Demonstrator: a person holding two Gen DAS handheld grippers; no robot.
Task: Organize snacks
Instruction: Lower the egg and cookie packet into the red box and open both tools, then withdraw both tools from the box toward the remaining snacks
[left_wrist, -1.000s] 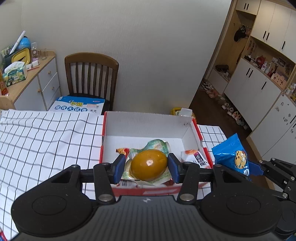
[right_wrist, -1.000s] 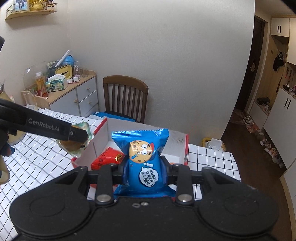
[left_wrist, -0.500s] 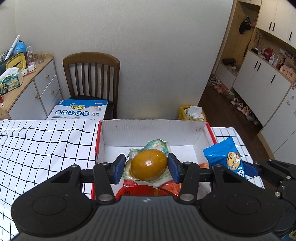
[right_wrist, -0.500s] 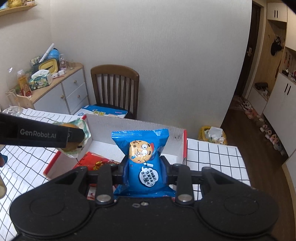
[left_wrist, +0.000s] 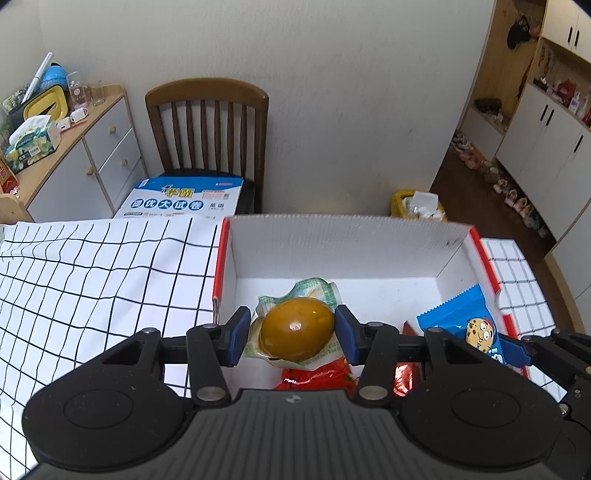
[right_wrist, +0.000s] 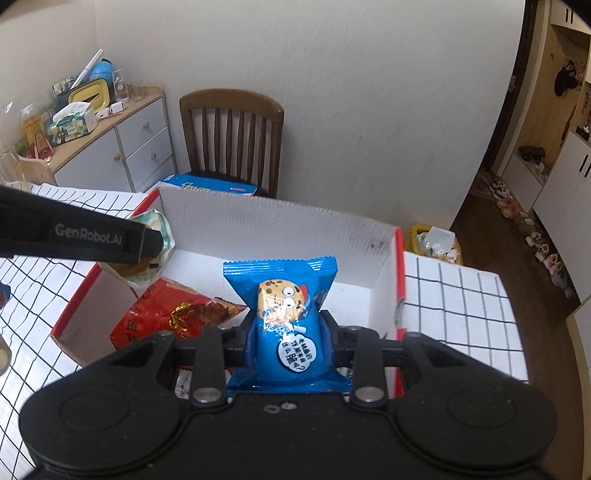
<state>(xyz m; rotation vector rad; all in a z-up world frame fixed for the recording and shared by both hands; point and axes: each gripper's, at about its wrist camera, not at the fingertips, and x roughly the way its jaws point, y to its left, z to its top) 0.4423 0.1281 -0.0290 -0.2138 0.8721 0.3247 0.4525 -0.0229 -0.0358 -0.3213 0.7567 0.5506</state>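
- My left gripper (left_wrist: 293, 334) has its jaws closed on an egg pack (left_wrist: 295, 334), a brown egg in a clear wrapper, pressed from both sides.
- I hold it above the box (left_wrist: 340, 236), over the near left part of the white interior, not touching the floor of it.
- My right gripper (right_wrist: 291, 341) has narrow jaws pinching a blue cookie pack (right_wrist: 286, 317), which stands upright between them.
- That pack hangs over the near right part of the box, close to its right wall.
- A red pack (right_wrist: 173, 312) lies on the box floor, near the left wall, below my left gripper.
- The box sits at the far edge of the desk (left_wrist: 92, 280), on a black-and-white grid cloth.
- A chair (left_wrist: 207, 125) stands beyond that far edge.
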